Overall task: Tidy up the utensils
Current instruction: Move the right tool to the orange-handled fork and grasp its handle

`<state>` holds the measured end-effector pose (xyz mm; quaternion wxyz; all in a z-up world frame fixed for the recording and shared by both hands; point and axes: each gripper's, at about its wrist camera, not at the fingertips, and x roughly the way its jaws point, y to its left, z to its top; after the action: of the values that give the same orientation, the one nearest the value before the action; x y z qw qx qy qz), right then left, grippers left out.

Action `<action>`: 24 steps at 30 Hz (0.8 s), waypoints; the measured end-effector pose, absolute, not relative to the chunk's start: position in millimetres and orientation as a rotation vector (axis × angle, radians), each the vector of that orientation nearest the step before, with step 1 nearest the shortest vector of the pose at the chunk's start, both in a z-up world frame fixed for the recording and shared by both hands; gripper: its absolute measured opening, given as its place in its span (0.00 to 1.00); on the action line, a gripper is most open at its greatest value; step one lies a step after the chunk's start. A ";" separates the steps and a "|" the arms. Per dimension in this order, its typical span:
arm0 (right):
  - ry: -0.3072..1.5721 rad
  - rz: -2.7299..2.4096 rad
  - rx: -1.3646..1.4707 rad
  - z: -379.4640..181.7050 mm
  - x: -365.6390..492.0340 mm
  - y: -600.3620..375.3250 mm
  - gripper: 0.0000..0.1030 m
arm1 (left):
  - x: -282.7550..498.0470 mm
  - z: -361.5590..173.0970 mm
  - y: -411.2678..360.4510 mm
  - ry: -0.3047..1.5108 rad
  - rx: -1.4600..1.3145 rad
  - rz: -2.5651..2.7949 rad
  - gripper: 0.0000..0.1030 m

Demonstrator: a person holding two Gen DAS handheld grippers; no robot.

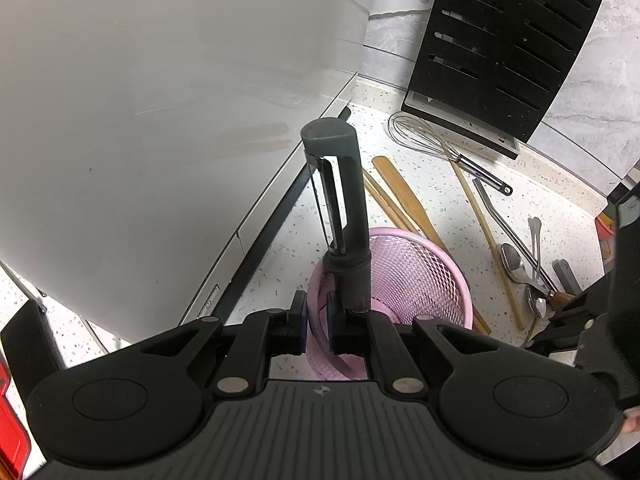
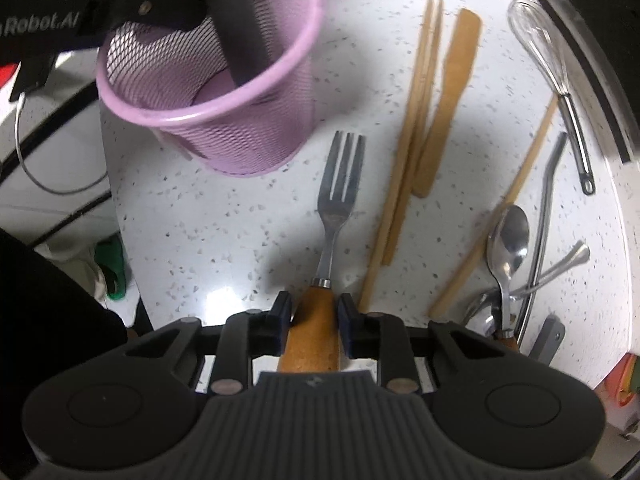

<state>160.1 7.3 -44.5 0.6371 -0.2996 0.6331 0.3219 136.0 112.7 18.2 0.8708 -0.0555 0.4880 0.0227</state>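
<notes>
Fingers on both grippers have something between them: basket rim on the left, fork handle on the right.

Left gripper (image 1: 317, 322) is pinched tight on the near rim of the pink mesh basket (image 1: 424, 276), with a dark peeler (image 1: 340, 196) standing up in it just past the fingertips. Right gripper (image 2: 314, 316) points down at the speckled counter (image 2: 224, 232), its blue pads either side of the fork (image 2: 334, 216)'s wooden handle; can't tell if they actually press it. Tines point far, toward the basket. Wooden chopsticks (image 2: 404, 160), a spatula (image 2: 452, 100), whisk (image 2: 548, 64) and spoons (image 2: 508, 240) lie to the right.
</notes>
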 end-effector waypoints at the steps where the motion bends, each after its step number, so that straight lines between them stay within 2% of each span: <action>1: 1.442 0.735 -0.662 -42.0 162.0 2.6 0.21 | 136.0 18.2 112.6 1.021 -0.116 0.048 0.09; 13: 1.401 0.751 -0.469 1.3 177.9 -39.8 0.19 | 137.0 17.7 112.5 1.023 -0.114 0.051 0.09; 19: 1.381 0.740 -0.476 3.1 177.2 -46.9 0.16 | 137.8 17.7 112.2 1.024 -0.112 0.053 0.09; 24: 1.440 0.760 -0.571 -23.4 158.4 -38.2 0.14 | 138.5 17.9 111.3 1.024 -0.108 0.055 0.09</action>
<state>158.4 -38.2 -23.4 0.6505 -0.2514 0.6338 0.3346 138.5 111.3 17.9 0.8699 -0.0518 0.4898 0.0261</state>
